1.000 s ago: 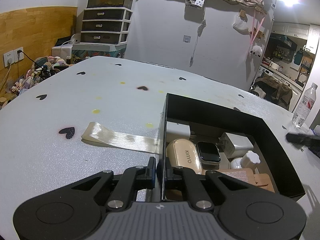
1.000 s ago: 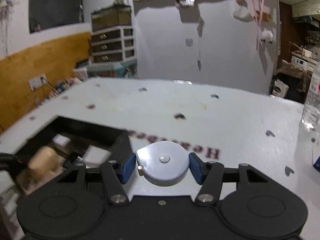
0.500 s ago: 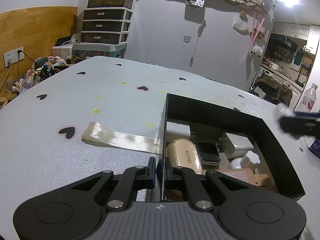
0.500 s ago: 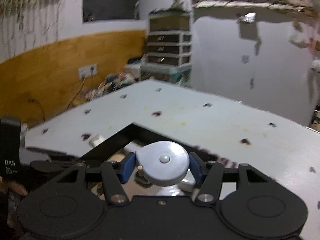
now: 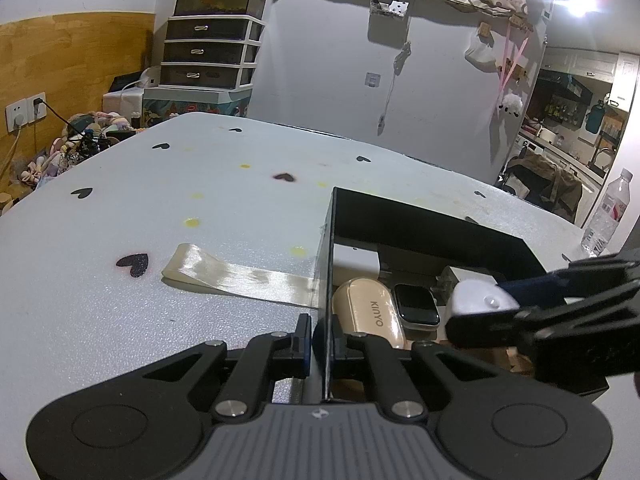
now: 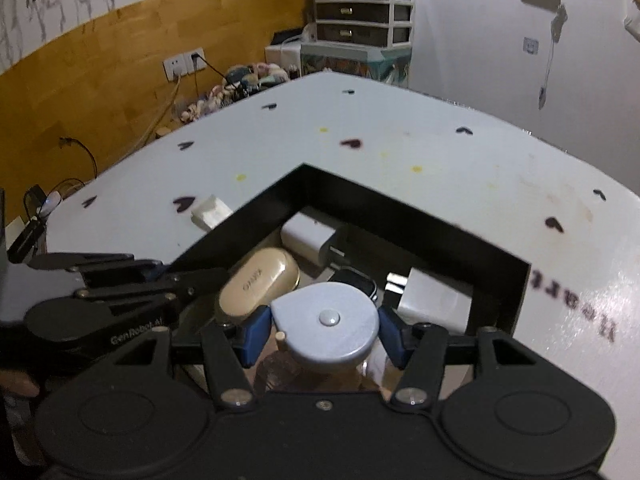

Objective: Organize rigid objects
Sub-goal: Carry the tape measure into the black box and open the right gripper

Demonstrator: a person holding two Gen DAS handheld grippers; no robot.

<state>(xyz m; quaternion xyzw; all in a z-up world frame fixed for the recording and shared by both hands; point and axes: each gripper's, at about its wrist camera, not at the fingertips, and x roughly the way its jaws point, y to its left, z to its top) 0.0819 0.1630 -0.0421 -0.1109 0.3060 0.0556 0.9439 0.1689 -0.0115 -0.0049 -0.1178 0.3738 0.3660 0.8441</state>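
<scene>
A black open box [image 5: 432,220] stands on the pale table. My left gripper [image 5: 323,340] is shut on the box's left wall near the front corner. My right gripper [image 6: 325,332] is shut on a round grey-blue tape measure [image 6: 326,324] and holds it above the box's inside. The left wrist view shows that gripper [image 5: 486,308] coming in from the right with the disc [image 5: 480,298]. Inside the box lie a beige KINYO case [image 5: 368,312], a smartwatch [image 5: 416,304], a white charger [image 6: 308,232] and a white adapter [image 6: 436,300].
A shiny cream ribbon strip [image 5: 232,272] runs from the box's left wall across the table. A water bottle [image 5: 608,212] stands at the far right edge. Drawers [image 5: 212,52] and clutter sit behind the table. A small white piece [image 6: 210,212] lies beside the box.
My right gripper has swung left with the tape measure, from over the bare table to above the box. My left gripper has kept its hold on the box wall.
</scene>
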